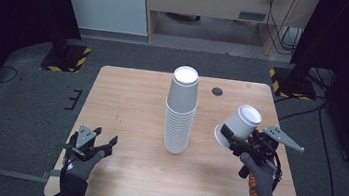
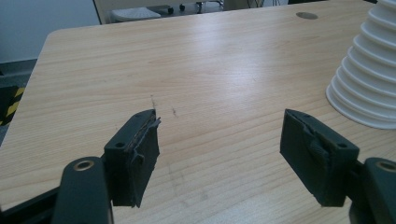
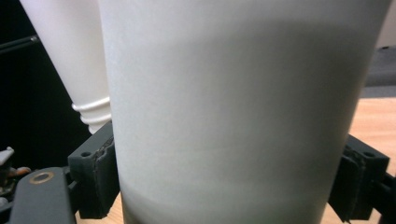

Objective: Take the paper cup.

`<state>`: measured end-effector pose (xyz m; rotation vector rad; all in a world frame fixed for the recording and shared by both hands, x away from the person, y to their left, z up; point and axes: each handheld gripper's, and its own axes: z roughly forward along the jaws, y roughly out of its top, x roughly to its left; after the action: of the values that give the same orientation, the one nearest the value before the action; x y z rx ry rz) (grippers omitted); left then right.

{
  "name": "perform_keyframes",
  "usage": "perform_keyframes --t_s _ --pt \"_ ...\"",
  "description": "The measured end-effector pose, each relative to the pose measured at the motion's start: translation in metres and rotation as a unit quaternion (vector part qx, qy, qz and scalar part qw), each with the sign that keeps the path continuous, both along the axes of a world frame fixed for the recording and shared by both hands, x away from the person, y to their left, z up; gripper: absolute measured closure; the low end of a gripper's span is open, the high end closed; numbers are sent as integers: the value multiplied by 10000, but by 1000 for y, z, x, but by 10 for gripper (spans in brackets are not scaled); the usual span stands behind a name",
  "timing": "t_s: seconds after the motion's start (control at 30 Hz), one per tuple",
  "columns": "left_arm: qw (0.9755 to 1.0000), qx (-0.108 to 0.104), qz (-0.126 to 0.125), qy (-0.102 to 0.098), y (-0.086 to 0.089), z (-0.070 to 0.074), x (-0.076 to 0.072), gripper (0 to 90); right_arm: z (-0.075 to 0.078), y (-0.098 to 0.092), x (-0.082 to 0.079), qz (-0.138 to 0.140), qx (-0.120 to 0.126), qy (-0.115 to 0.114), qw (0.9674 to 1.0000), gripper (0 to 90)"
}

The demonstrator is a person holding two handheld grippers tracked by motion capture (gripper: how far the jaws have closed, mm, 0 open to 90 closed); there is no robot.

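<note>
Above the right part of the wooden tabletop (image 1: 132,98), the right tongs (image 1: 228,139) pinch a single white paper cup (image 1: 239,126) across its wall. That cup is off the surface and tilted, its closed base pointing up and away from the person and its open rim low, toward the middle of the tabletop. From the right gripper view the cup wall (image 3: 233,116) stands between the two black pads (image 3: 95,177), which press on it from either side.

Near the centre of the tabletop stands a tall stack of white paper cups (image 1: 180,111), nested upside down with the wide rims at the bottom and one flat base on top. The held cup is just to the right of this stack and apart from it; the right gripper view shows the stack (image 3: 70,60) behind the cup, to its left.

At the near left corner, the left tongs (image 1: 106,145) are spread wide with nothing between them, low over bare wood in a gloved hand (image 1: 81,164). The left gripper view shows them (image 2: 219,140) pointing across the tabletop, with the ribbed foot of the stack (image 2: 366,79) off to the right, well clear of the pads. A small dark round hole (image 1: 217,91) sits in the tabletop beyond the stack.
</note>
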<state>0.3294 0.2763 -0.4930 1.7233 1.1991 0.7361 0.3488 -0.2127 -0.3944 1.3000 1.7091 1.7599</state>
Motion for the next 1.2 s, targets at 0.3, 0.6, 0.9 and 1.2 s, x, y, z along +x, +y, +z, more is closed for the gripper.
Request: perform_keyframes --t_s 0.3,0.6,0.9,1.2 --pt "9999 -54 -109 -70 -6 3 -1 269 -15 -5 -3 -25 72 184 9998 147" --pt "9995 -73 -263 -134 -13 5 -3 269 -24 -13 -6 -79 287 339 9990 147" --pt "9988 -52 -438 -219 -23 8 -5 270 -28 -12 -7 -110 504 398 9979 147" --pt "9979 -68 -574 -305 -31 11 -6 271 -32 -10 -8 -185 678 439 9966 147"
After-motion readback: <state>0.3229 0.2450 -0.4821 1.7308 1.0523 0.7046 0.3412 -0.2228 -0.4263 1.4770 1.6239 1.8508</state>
